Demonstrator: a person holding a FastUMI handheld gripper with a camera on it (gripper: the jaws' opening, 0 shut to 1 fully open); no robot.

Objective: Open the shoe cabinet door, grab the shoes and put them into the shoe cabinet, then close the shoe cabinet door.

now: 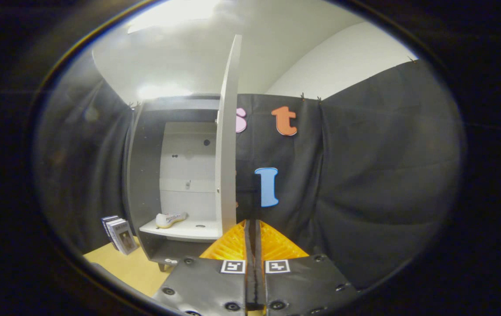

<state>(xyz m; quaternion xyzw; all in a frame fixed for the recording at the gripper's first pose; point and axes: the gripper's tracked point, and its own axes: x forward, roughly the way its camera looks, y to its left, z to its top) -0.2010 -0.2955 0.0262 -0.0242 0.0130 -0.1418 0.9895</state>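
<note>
Just ahead of the closed-up yellow fingers (252, 237): the shoe cabinet (176, 175), door (227, 140) swung wide and seen edge-on, its lower edge sitting right beside the fingertips. Fingers pressed together, nothing between them, only a thin dark seam. One pale shoe (170, 219) already lying on the white lower shelf (184, 229) inside, toe pointing toward the opening. Cabinet standing on a wooden tabletop (127, 267), couple of small boxes (119, 235) propped just beside its left side.

Looks like the closing step next, judging by the shoe being in. Stuff that could go sideways:

- Pushing on that thin door edge with shut fingers could slip off to either side and swing into the black cloth wall instead.
- Shoving too hard might slam the door, maybe nudge the whole cabinet across the tabletop into those boxes.
- Shoe seems close to the shelf front, hard to tell exactly; if it overhangs, door could catch on it and bounce back open.
</note>
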